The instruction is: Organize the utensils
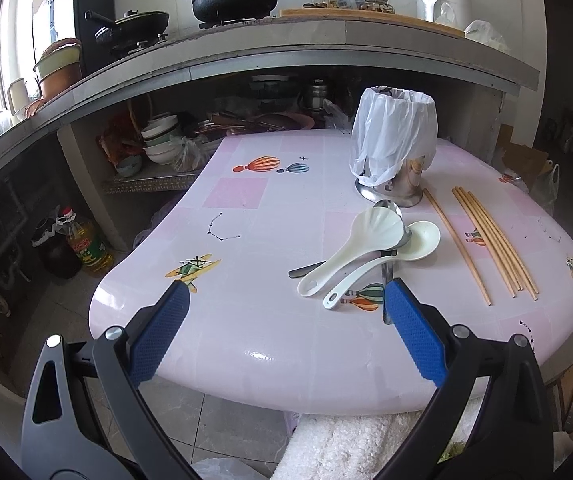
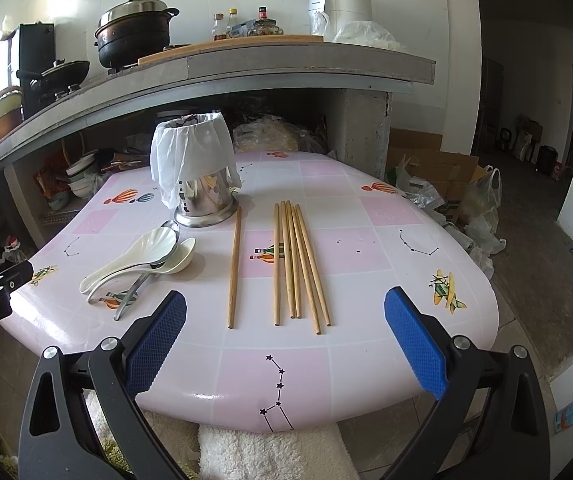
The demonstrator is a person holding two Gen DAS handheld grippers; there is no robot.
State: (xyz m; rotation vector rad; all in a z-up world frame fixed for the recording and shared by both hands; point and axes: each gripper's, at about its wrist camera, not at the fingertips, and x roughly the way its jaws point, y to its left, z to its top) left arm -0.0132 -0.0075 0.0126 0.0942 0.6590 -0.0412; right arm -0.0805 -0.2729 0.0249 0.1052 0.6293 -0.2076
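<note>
I held both grippers over the near edge of the pink tiled table (image 2: 350,264), jaws spread wide on each, nothing between them. The left gripper (image 1: 286,300) faced the spoon pile: two white plastic spoons (image 1: 350,248) lay crossed over metal spoons (image 1: 388,280), handles toward me. The right gripper (image 2: 285,308) faced the chopsticks (image 2: 298,264): one lay apart on the left, five more close together to its right, all pointing away from me. The steel utensil holder (image 2: 202,196), lined with a white plastic bag (image 2: 190,152), stood upright behind the spoons, just beyond the chopsticks' far ends.
</note>
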